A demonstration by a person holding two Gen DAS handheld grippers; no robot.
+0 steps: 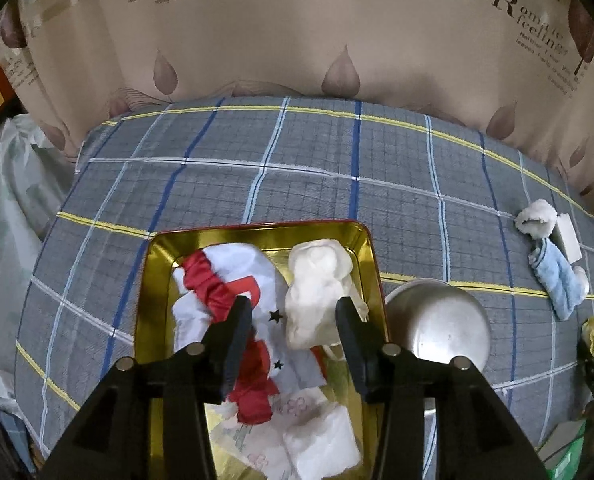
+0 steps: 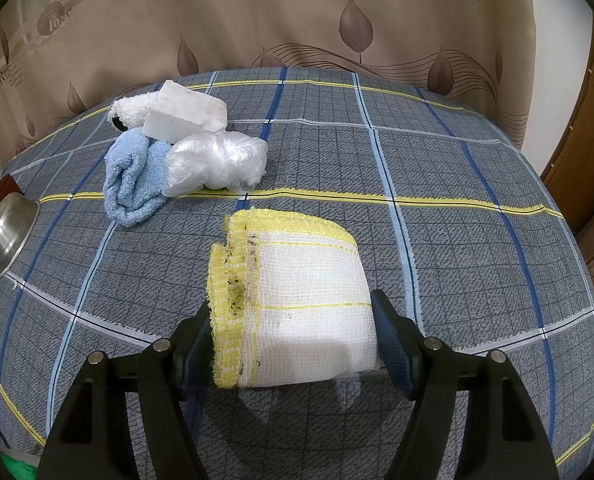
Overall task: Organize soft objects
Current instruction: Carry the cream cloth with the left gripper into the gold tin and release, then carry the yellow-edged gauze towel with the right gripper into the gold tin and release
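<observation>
Beige leaf-print curtain (image 2: 297,20) behind grey plaid tablecloth (image 2: 457,208); overturned steel bowl (image 1: 441,320) on it; wooden door (image 2: 593,140) at far right edge

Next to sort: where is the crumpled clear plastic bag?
Right wrist view, upper left: the crumpled clear plastic bag lies on the checked cloth, beside the blue fluffy sock, just below the white foam block.

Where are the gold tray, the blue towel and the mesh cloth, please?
gold tray (image 1: 257,236), left wrist view, far inner wall.
blue towel (image 2: 131,182), right wrist view, middle fold.
mesh cloth (image 2: 309,304), right wrist view, white top face.
</observation>
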